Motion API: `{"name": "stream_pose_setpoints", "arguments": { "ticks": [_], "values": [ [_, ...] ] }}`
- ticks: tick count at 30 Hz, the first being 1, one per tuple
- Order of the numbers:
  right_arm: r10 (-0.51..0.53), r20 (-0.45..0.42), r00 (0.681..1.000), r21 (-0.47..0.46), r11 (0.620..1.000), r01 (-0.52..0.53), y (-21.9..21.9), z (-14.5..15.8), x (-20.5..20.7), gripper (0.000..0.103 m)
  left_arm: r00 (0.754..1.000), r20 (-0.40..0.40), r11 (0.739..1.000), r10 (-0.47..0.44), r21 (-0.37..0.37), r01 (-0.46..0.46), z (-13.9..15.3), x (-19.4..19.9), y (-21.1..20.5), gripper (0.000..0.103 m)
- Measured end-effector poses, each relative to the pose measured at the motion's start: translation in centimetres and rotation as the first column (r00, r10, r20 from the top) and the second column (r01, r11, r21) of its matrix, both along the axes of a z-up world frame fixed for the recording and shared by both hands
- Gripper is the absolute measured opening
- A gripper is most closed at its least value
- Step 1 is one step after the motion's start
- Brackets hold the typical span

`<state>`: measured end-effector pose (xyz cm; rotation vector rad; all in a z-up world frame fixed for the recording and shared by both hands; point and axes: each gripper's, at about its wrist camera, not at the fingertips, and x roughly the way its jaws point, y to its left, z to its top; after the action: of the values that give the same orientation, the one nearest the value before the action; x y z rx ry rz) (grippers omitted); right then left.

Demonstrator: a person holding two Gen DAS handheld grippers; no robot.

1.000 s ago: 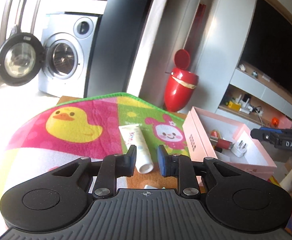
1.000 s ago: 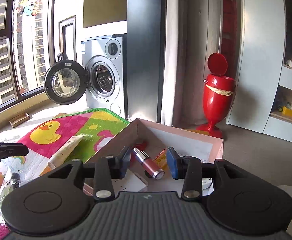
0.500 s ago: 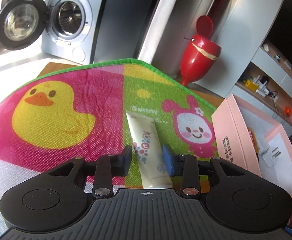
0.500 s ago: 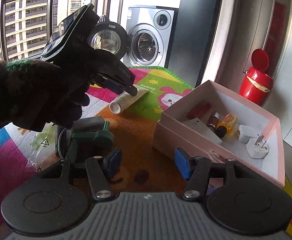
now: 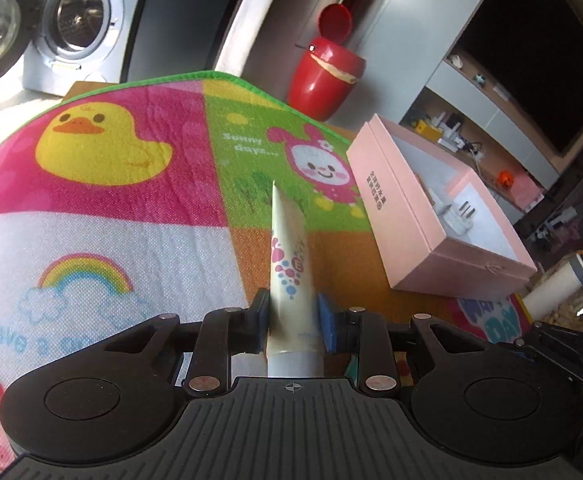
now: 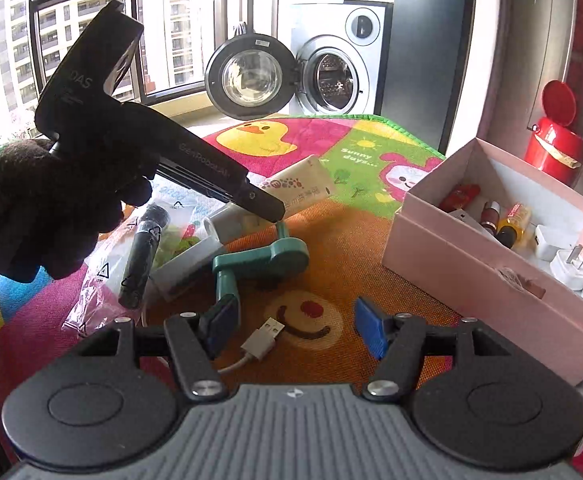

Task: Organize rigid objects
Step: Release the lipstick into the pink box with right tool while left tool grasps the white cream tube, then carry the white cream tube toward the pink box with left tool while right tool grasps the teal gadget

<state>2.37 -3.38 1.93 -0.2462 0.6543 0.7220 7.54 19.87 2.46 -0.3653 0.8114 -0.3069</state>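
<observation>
Gripping white soft-plastic cream tube [image 5: 289,268] | left gripper [image 5: 291,322] jaws just closed near cap, above mat | light, squashy, slippery; hold stiff cap shoulder | right gripper [image 6: 291,326] jaws wide, opening, empty

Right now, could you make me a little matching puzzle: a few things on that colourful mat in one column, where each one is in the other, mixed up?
Things:
1. cream tube
2. white plug adapter
3. USB plug
4. teal holder

Places:
A. inside the pink box
B. lying on the mat between the open right gripper fingers
C. clamped in the left gripper
D. on the orange patch, beside the tube

Pairs: 1-C, 2-A, 3-B, 4-D
</observation>
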Motion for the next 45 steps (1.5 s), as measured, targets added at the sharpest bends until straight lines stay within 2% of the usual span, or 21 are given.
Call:
{"name": "stream_pose_setpoints", "arguments": {
  "ticks": [2,6,11,13,14,17,19,26,28,30,32,37,40,45],
  "values": [
    [0.038,0.017,0.999,0.003,0.999,-0.038,1.1,0.4,-0.6,0.068,0.999,0.035,0.999,0.039,-0.039,-0.037,0.9,-1.8,1.4,0.03],
    [0.148,0.094,0.984,-0.01,0.989,-0.148,4.7,1.1,-1.9,0.068,0.987,0.112,0.993,0.112,-0.045,-0.107,3.1,-4.4,3.4,0.03],
    [0.255,0.017,0.967,-0.005,0.967,-0.255,10.4,0.1,-1.5,0.067,0.975,0.137,0.985,0.173,-0.052,-0.167,4.6,-6.6,5.2,0.03],
    [0.275,-0.006,0.961,-0.053,0.96,-0.275,11.5,-0.9,-1.6,0.051,0.973,0.139,0.982,0.185,-0.051,-0.179,4.8,-7.5,5.5,0.03],
    [0.274,-0.006,0.962,-0.093,0.957,-0.273,11.7,-1.2,-1.8,0.034,0.972,0.142,0.982,0.189,-0.044,-0.185,4.9,-8.0,5.6,0.03],
    [0.25,-0.008,0.968,-0.107,0.962,-0.249,9.5,-1.1,-2.1,0.022,0.973,0.127,0.981,0.193,-0.032,-0.191,4.2,-9.1,5.7,0.03],
    [0.195,0.004,0.981,-0.136,0.972,-0.192,6.8,-1.1,-2.0,0.019,0.977,0.1,0.982,0.189,-0.039,-0.186,3.1,-9.3,5.2,0.03],
    [0.01,0.031,0.999,-0.195,0.981,-0.003,-2.0,-0.9,-2.9,0.019,0.996,0.025,0.996,0.084,-0.02,-0.083,-0.8,-7.8,-0.4,0.03],
    [-0.031,0.031,0.999,-0.178,0.983,0.036,-3.9,-0.7,-3.3,0.024,0.998,0.014,0.998,0.068,0.01,-0.068,-1.4,-7.4,-2.3,0.03],
    [-0.072,0.048,0.996,-0.164,0.983,0.079,-5.2,-0.6,-3.7,0.053,0.997,0.054,0.995,0.061,0.074,-0.065,-1.4,-7.5,-3.9,0.03],
    [-0.105,0.062,0.992,-0.139,0.984,0.113,-6.3,-0.6,-4.2,0.063,0.996,0.068,0.99,0.052,0.128,-0.06,-1.3,-7.5,-4.8,0.03],
    [-0.132,0.013,0.991,-0.056,0.99,0.133,-7.4,-1.0,-4.4,0.063,0.995,0.095,0.982,0.018,0.184,-0.036,-1.4,-8.4,-6.1,0.033],
    [-0.135,0.0,0.991,-0.019,0.991,0.135,-6.9,-1.1,-4.1,0.063,0.996,0.094,0.986,-0.003,0.166,-0.013,-1.4,-9.0,-6.5,0.033],
    [-0.211,0.046,0.976,0.056,0.976,0.209,-7.3,0.4,-3.5,0.063,0.996,0.093,0.992,0.0,0.128,-0.012,-1.5,-9.8,-6.7,0.032]
  ]
}}
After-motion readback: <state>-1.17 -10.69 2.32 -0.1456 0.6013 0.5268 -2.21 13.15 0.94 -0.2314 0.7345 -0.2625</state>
